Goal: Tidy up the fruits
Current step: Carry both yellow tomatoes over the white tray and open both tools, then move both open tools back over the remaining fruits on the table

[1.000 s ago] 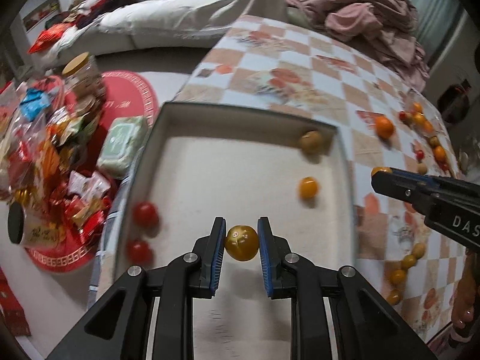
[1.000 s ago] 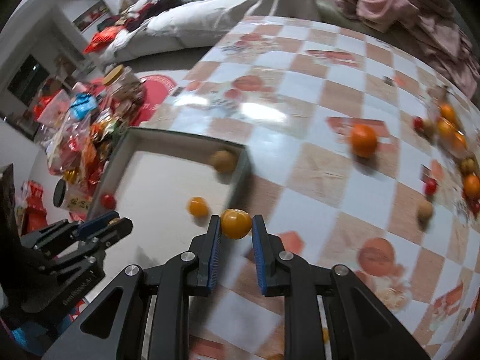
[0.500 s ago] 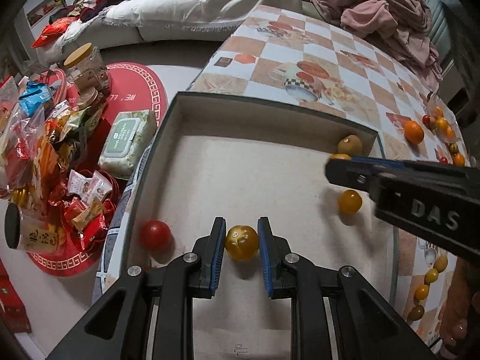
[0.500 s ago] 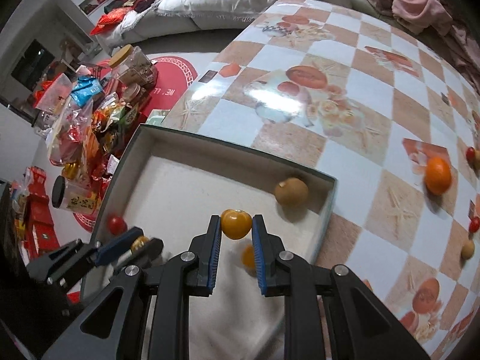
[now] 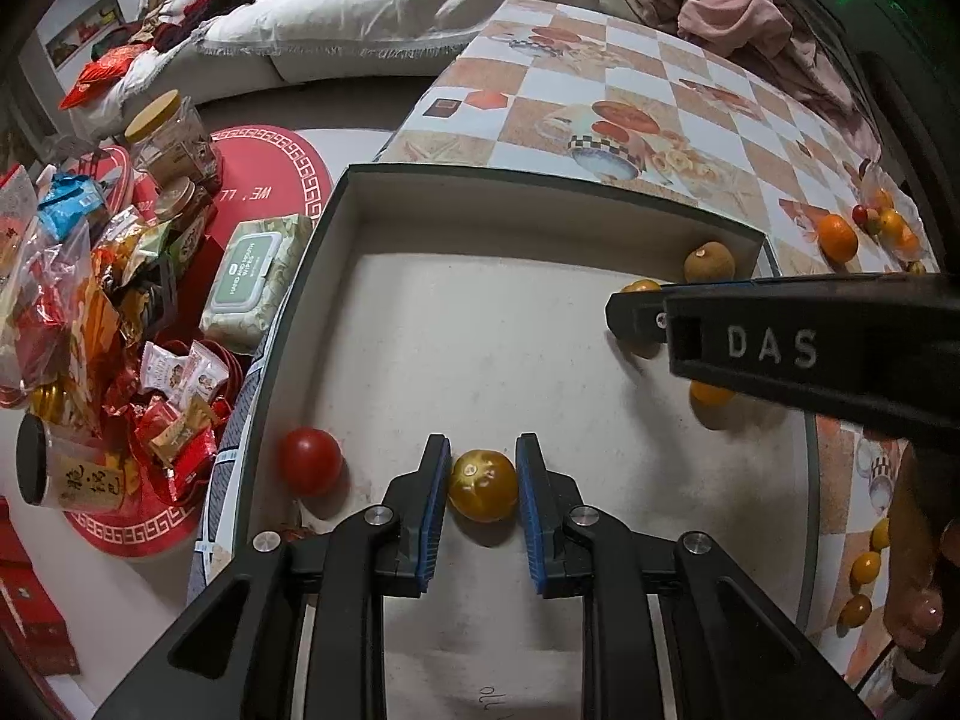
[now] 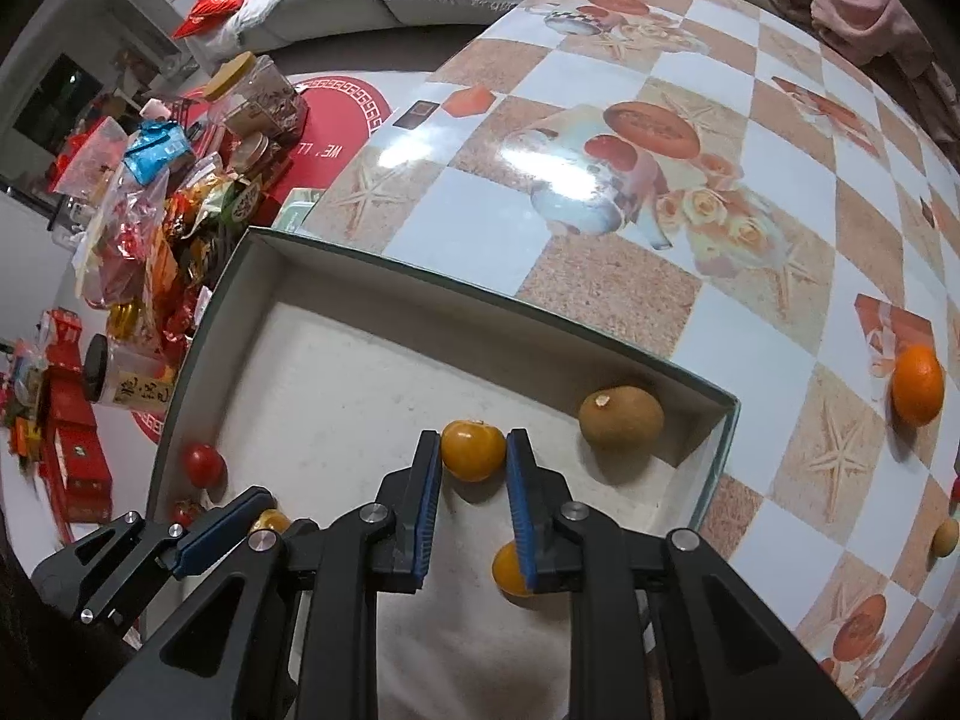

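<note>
Left wrist view, claw: the left claw is clenched on a yellow-brown tomato, blue pads against both its sides, low over the near floor of the box.
Left wrist view, box contents: a red tomato lies by the left wall, a brown kiwi-like fruit sits in the far right corner, and an orange fruit shows partly under the other tool.
Left wrist view, other tool: the right claw reaches in from the right, level above the box floor; an orange fruit shows at its tip.
Left wrist view, what is left: a large orange and several small fruits remain loose on the checked tabletop.
Right wrist view, claw: the right claw is grasping a small orange persimmon-like fruit, inside the box just beside the brown fruit.
Right wrist view, pose: this tool tilts down into the box's far right part; the left claw sits low at the near left with its tomato barely visible.
Right wrist view, progress: judged roughly midway; four or so fruits lie in the box, two are held over it for setting down, and an orange plus smaller fruits wait on the tabletop.
</note>
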A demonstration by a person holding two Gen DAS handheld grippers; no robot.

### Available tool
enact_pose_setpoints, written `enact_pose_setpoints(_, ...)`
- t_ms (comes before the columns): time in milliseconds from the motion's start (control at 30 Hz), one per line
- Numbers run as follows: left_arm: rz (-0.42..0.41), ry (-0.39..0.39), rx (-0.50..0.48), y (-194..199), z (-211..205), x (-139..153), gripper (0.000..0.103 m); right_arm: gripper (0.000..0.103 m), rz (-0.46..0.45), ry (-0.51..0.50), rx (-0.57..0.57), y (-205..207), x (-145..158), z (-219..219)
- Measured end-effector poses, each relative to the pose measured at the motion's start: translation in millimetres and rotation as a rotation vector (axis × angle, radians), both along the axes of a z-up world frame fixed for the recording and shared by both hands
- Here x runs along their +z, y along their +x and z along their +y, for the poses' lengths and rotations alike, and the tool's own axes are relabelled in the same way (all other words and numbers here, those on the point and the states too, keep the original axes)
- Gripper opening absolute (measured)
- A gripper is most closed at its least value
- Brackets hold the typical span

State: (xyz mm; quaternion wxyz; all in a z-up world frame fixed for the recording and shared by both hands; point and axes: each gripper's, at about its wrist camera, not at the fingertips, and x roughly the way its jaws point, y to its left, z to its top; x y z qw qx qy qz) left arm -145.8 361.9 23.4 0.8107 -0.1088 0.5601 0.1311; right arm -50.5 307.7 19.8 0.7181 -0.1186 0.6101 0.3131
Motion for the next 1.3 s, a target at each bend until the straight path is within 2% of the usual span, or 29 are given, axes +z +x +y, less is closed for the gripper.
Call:
enact_pose_setpoints(33, 0.001, -0.004, -0.002, 0, 0, 0, 0.049, 0.025, 0.012, 0.006, -0.005, 2, 0, -1)
enact_pose_setpoints(100, -0.016, 0.016, 0.008, -3, -1, 3, 0.077, 0.036, 0.032, 0.022, -0.025, 5, 1, -5)
enact_pose_setpoints(167, -0.034, 0.039, 0.004, -6, -2, 6, 0.077, 0.045, 0.037, 0.043, -0.038, 7, 5, -8)
enact_pose_setpoints(233, -0.01, 0.028, -0.005, -4, -3, 4, 0.077, 0.049, 0.039, 0.07, -0.046, 7, 10, -12)
enact_pose_setpoints(300, 0.004, 0.031, -0.007, -3, -3, 3, 0.077, 0.06, 0.048, 0.097, -0.058, 8, 15, -15)
enact_pose_setpoints(467, 0.014, 0.039, -0.018, -1, -9, 9, 0.077, 0.079, 0.042, 0.16, -0.096, 8, 35, -27)
enact_pose_setpoints(833, 0.018, 0.06, -0.067, 8, -36, 26, 0.077, 0.083, -0.07, 0.112, -0.16, -1, 65, -83)
enact_pose_setpoints(1300, 0.0, 0.07, -0.22, 33, -113, 46, 0.077, 0.083, -0.068, 0.027, -0.36, -2, 50, -220)
